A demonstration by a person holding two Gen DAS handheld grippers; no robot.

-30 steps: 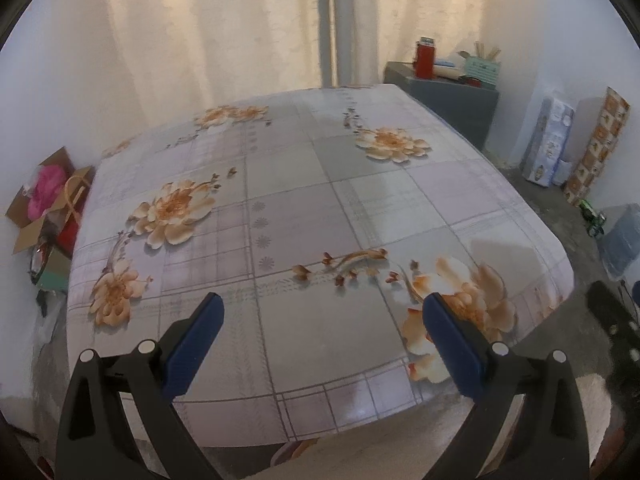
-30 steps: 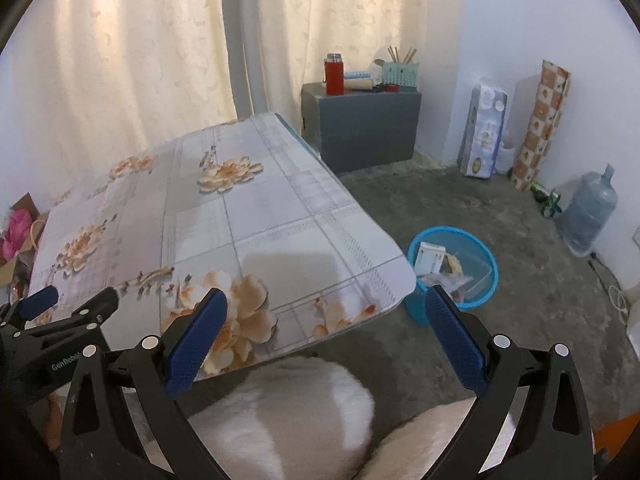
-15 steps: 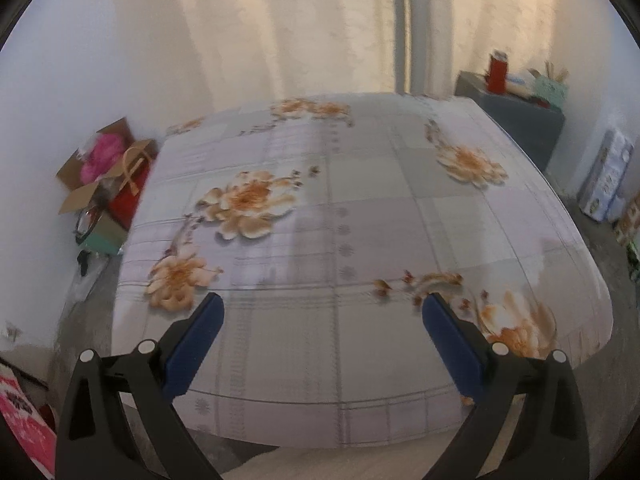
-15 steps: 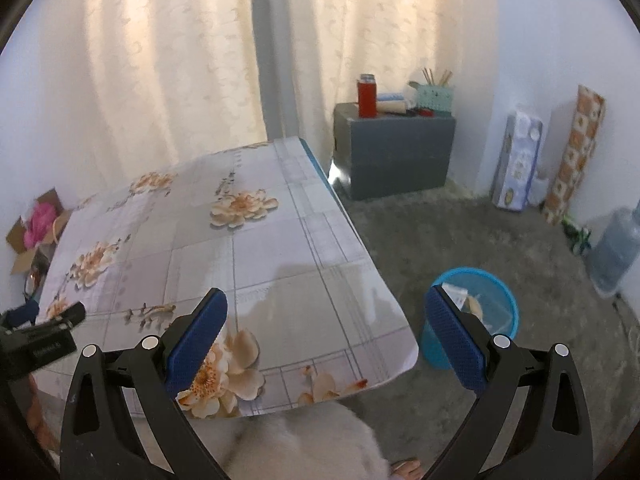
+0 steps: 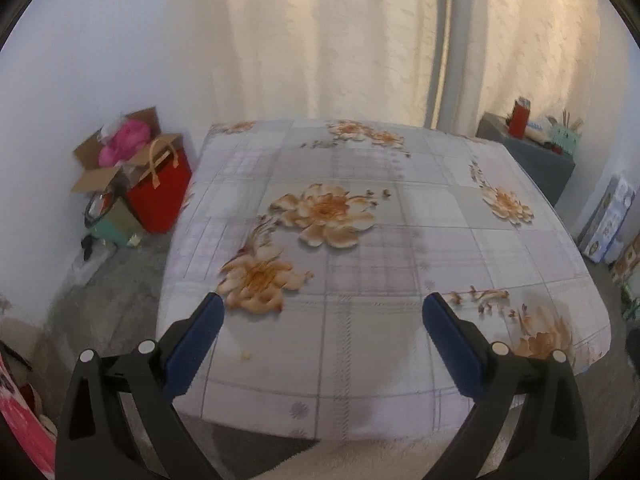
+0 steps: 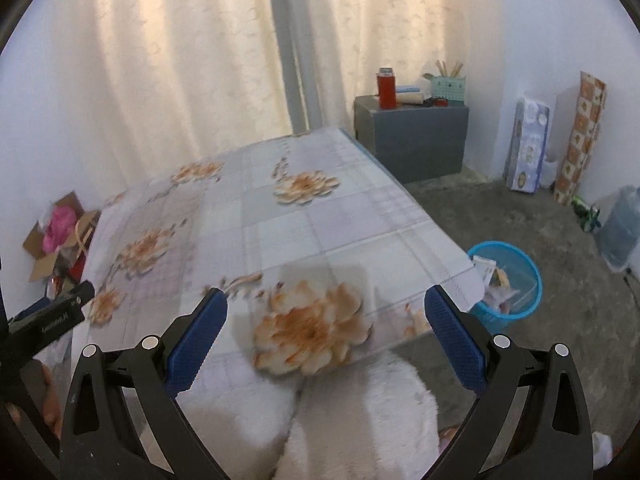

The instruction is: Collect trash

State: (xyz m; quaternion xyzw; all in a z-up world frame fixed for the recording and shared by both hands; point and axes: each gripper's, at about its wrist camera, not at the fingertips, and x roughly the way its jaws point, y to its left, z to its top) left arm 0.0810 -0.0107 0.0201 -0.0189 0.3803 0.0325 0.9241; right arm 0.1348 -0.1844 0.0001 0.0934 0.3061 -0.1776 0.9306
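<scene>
A table under a floral cloth [image 5: 380, 248] fills the left wrist view; a tiny pale crumb [image 5: 245, 355] lies near its front left edge. My left gripper [image 5: 320, 308] hovers open above the table's near edge, nothing between its blue pads [image 5: 192, 344]. In the right wrist view my right gripper [image 6: 324, 308] is also open over the table's [image 6: 320, 220] near right corner. A blue waste bin [image 6: 516, 280] with papers inside stands on the floor right of the table. The left gripper's body [image 6: 48, 316] shows at the left edge.
A grey cabinet [image 6: 416, 136] with a red flask [image 6: 386, 88] stands at the back right. Boxes and a water jug [image 6: 620, 232] line the right wall. A red bag [image 5: 160, 192] and open carton sit left of the table. White fluffy trouser legs [image 6: 360, 412] lie below the grippers.
The left wrist view has swung leftward, bringing the red bag and carton into sight. The right gripper has moved nearer the table corner. Both grippers stay open.
</scene>
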